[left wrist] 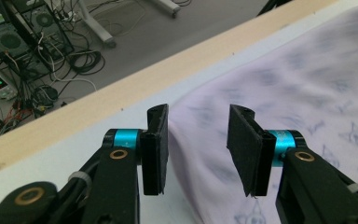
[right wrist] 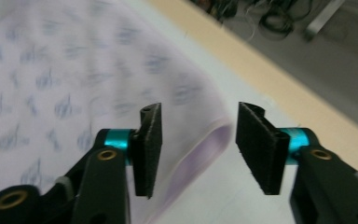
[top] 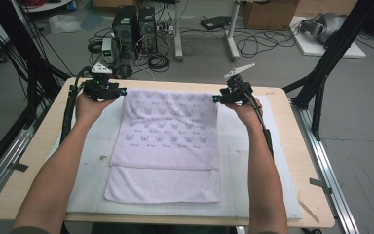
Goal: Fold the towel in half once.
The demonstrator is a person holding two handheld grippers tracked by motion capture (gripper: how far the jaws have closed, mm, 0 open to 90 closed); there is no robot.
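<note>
A lilac towel (top: pixel 168 141) printed with small butterflies lies folded on a white mat (top: pixel 90 161); a plain strip of it shows along its near edge. My left gripper (top: pixel 120 91) hovers at the towel's far left corner, its jaws open with nothing pinched. In the left gripper view the black pads (left wrist: pixel 154 149) stand apart above the towel's edge (left wrist: pixel 307 84). My right gripper (top: pixel 217 99) hovers at the far right corner, also open. In the right gripper view the gripper (right wrist: pixel 198 149) hangs over the towel's folded corner (right wrist: pixel 74 70), which lies flat on the mat.
The mat covers a wooden table (top: pixel 39 146). A thin wooden stick (top: pixel 308 209) lies near the table's front right corner. Black frame posts (top: pixel 328 53) stand at both sides. Computer towers (top: pixel 134 29) and cables sit on the floor beyond.
</note>
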